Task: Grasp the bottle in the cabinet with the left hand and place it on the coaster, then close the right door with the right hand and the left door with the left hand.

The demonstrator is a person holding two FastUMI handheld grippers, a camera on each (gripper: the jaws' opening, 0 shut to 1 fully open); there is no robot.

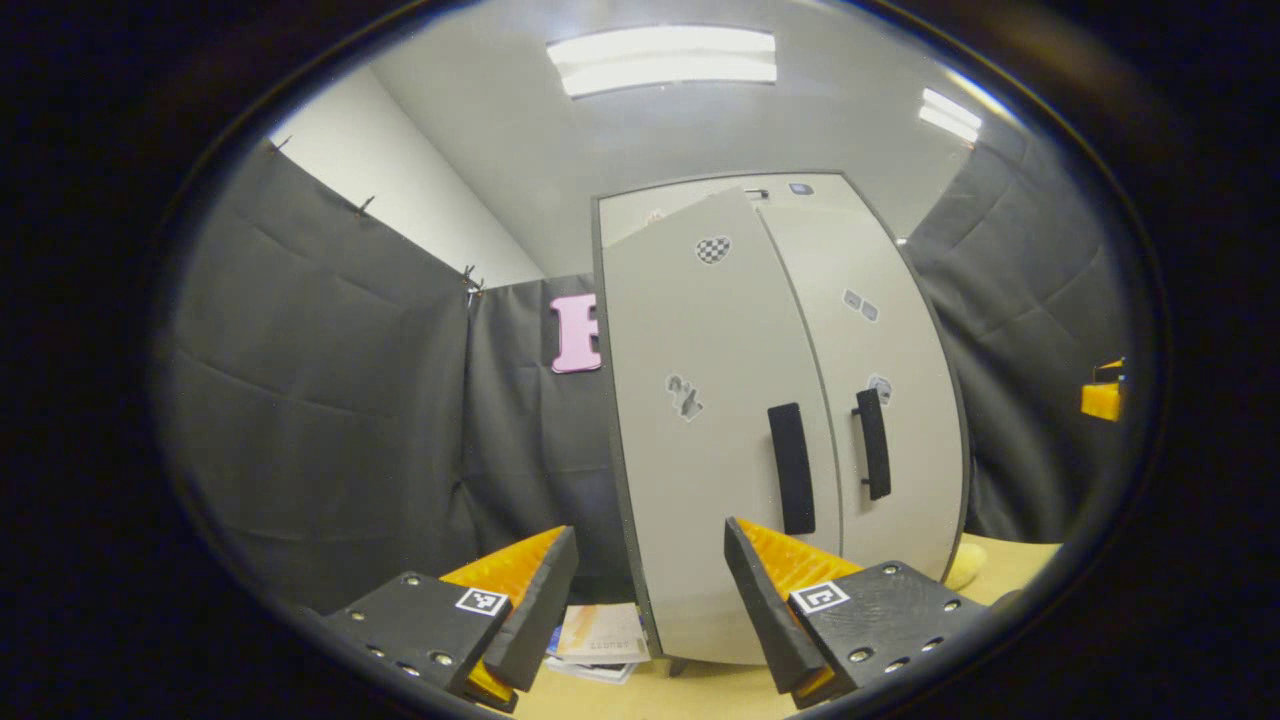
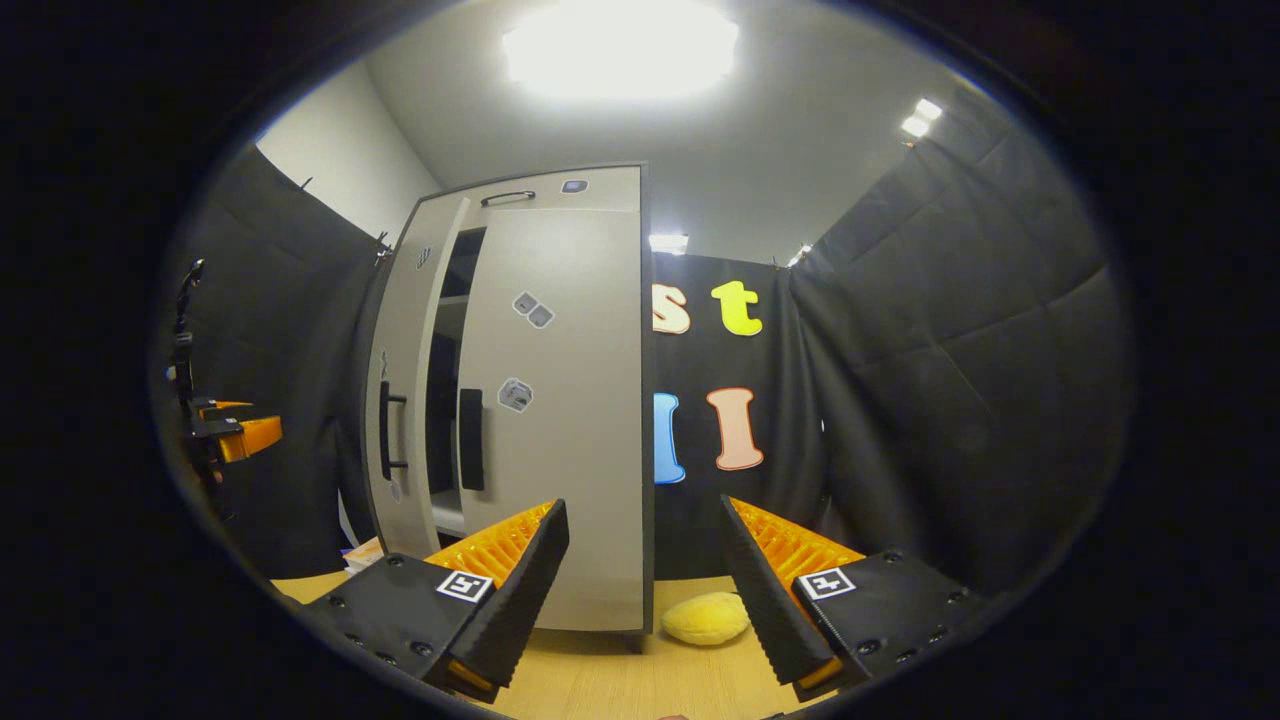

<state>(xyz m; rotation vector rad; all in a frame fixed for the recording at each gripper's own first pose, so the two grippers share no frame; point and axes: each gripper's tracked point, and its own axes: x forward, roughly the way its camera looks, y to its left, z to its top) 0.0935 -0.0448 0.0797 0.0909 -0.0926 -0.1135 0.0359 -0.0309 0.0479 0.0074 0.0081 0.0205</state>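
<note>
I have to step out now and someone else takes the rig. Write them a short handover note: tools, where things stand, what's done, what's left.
Left tool: open, holding nothing, facing the cabinet front, close to the left door.
Right tool: open, holding nothing, by the cabinet's right side, above the table.
Right door: looks shut.
Left door: ajar; the right gripper view shows a dark gap with shelves beside its handle.
Bottle and coaster: not seen from here, so check that the placing is done.
Left: push the left door shut with the left tool.
Also about: a yellow soft thing on the table beside the cabinet, papers at its left foot.
</note>
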